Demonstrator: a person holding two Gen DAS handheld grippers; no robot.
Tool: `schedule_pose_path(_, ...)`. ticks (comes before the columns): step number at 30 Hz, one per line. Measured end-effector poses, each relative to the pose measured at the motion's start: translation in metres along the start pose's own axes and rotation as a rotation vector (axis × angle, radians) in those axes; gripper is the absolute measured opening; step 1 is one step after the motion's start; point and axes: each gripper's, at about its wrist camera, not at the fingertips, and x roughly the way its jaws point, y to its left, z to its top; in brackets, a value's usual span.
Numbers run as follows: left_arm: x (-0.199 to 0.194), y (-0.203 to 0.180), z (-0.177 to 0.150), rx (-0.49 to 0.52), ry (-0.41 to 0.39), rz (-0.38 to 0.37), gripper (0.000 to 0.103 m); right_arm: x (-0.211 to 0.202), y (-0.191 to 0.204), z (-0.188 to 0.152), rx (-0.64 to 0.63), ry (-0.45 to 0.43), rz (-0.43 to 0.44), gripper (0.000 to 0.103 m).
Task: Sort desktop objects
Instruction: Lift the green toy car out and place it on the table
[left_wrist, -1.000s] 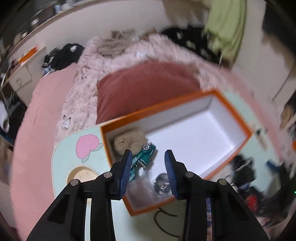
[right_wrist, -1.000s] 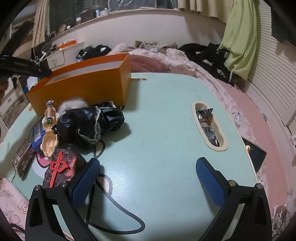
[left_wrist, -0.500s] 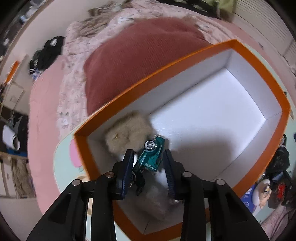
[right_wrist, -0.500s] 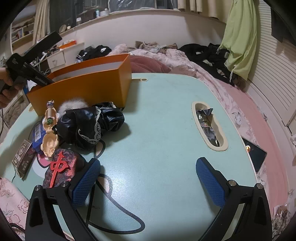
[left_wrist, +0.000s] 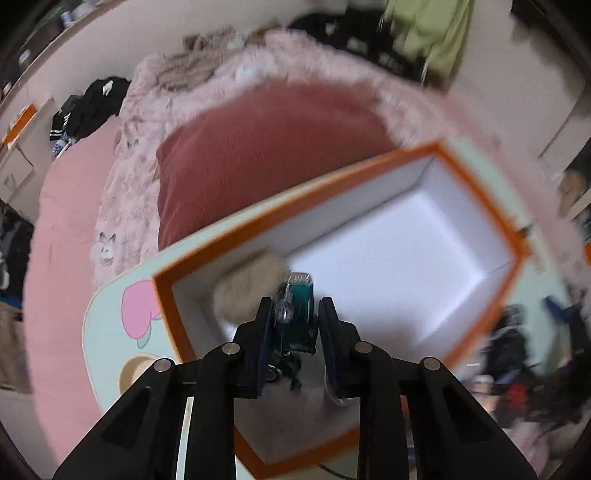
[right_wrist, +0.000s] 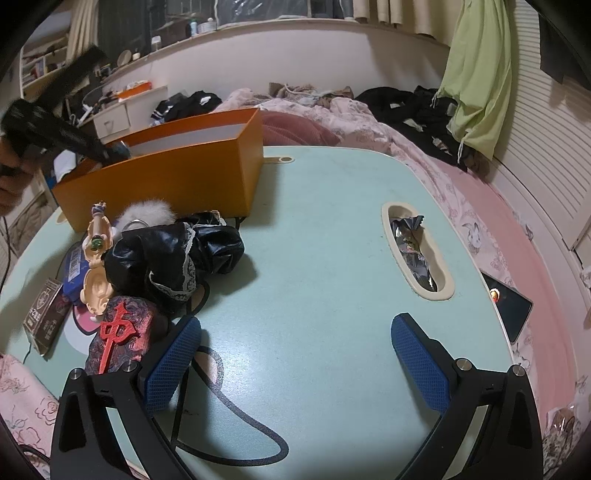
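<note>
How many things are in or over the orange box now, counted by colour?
Teal: 1, the toy car between the left gripper jaws, over the orange box.
Beige: 1, the fluffy pompom inside.
Total: 2.

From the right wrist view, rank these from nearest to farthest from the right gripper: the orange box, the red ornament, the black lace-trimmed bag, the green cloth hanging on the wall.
Measured from the right gripper:
1. Red ornament, just beside the left finger.
2. Black lace-trimmed bag, ahead on the left.
3. Orange box, behind the bag, far left of the table.
4. Green cloth, upper right, hanging by the wall.
</note>
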Motion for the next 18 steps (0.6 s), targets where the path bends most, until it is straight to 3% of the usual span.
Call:
schedule_pose_path(5,-0.055,-0.012,-0.014,-0.041,-0.133,-0.24,0.024,0.0,-0.001,0.0,0.0,-0.001,0.001,0.103)
schedule_pose_path(10,-0.058,-0.028,-0.033,-0.059,-0.11,-0.427,0.024,0.0,-0.001,0.0,0.0,-0.001,0.001,0.103)
schedule_pose_path(18,-0.039,-0.038,-0.06,-0.108,-0.095,-0.427,0.025,0.0,-0.001,-0.001,0.0,-0.002,0.001,0.103)
